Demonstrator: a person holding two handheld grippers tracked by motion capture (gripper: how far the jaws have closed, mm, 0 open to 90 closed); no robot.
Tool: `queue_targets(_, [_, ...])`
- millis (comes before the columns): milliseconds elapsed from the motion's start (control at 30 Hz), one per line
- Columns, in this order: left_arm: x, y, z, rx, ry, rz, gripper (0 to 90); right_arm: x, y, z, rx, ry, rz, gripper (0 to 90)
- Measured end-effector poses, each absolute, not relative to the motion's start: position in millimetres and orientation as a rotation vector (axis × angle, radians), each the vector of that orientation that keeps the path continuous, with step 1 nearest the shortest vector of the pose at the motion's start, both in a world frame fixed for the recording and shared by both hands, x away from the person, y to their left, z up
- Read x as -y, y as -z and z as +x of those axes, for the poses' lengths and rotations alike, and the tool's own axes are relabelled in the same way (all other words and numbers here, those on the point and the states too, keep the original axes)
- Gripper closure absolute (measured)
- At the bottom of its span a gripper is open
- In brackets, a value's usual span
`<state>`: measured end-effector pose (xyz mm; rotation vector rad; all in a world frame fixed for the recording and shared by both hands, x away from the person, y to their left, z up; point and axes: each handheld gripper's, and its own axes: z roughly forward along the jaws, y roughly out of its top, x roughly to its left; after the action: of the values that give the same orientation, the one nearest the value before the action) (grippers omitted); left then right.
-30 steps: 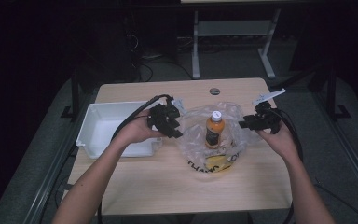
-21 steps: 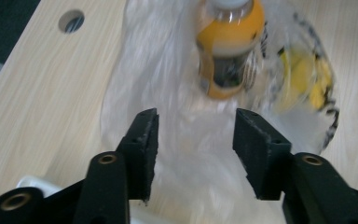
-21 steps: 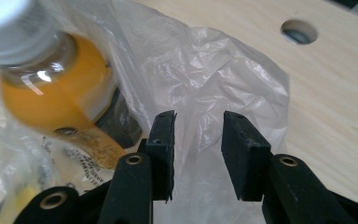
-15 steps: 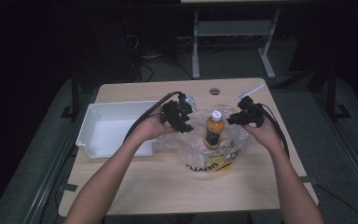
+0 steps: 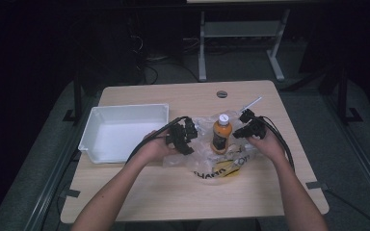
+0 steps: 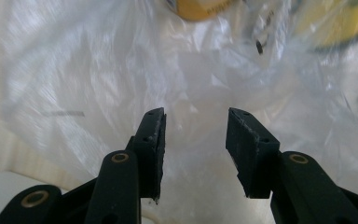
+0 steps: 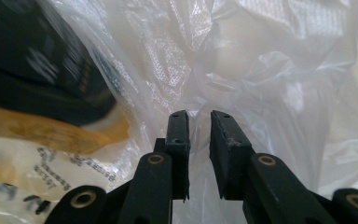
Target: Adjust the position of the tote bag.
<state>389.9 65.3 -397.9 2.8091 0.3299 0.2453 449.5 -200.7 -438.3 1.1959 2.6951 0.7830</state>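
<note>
An orange drink bottle (image 5: 220, 134) with a white cap stands upright inside a crumpled clear plastic bag (image 5: 211, 161) with yellow print at the table's middle. My left gripper (image 5: 185, 136) is at the bag's left edge. In the left gripper view its jaws stand apart, open (image 6: 196, 116), with bag film (image 6: 98, 70) beyond them and nothing pinched. My right gripper (image 5: 247, 127) is low at the bag's right edge, next to the bottle. Its jaws (image 7: 199, 115) have just been closing to a narrow gap; a fold of bag film (image 7: 261, 56) lies in the gap, not visibly pressed.
A white rectangular tray (image 5: 90, 139) sits at the table's left, close to my left hand. A round grommet (image 5: 222, 94) is set in the tabletop near the far edge. A cable trails from each gripper along the forearms. Dark floor and a table frame lie beyond.
Both hands have come inward and down toward the bottle, and now flank it closely. The bag's top has sunk lower around the bottle.
</note>
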Motion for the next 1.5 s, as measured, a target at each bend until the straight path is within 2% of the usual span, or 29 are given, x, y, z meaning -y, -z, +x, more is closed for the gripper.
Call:
queue_targets(467, [-71.9, 413.5, 378.0, -0.325, -0.217, 2.82, 56.9, 208.5, 448.9, 442.6, -2.704, -0.717, 1.211, 77.3])
queue_targets(667, [-76.3, 420.8, 374.9, -0.331, -0.197, 2.834, 56.8, 224.6, 452.2, 437.6, -2.668, -0.776, 1.264, 77.1])
queue_targets(867, [-74.6, 429.3, 371.7, -0.32, -0.19, 2.851, 56.2, 228.6, 450.2, 435.2, -2.657, -0.781, 1.279, 72.8])
queue_targets(1067, [-83.2, 411.7, 374.4, -0.368, -0.173, 2.763, 55.3, 228.0, 433.3, 427.7, -2.602, -0.876, 1.241, 66.6])
queue_targets(1300, [-92.5, 372.7, 383.3, -0.381, -0.184, 2.651, 53.0, 235.9, 409.8, 414.3, -2.527, -1.027, 1.216, 57.8])
queue_targets(1500, [-91.5, 345.3, 386.9, -0.379, -0.204, 2.584, 53.1, 238.1, 391.8, 402.6, -2.484, -1.107, 1.185, 55.2])
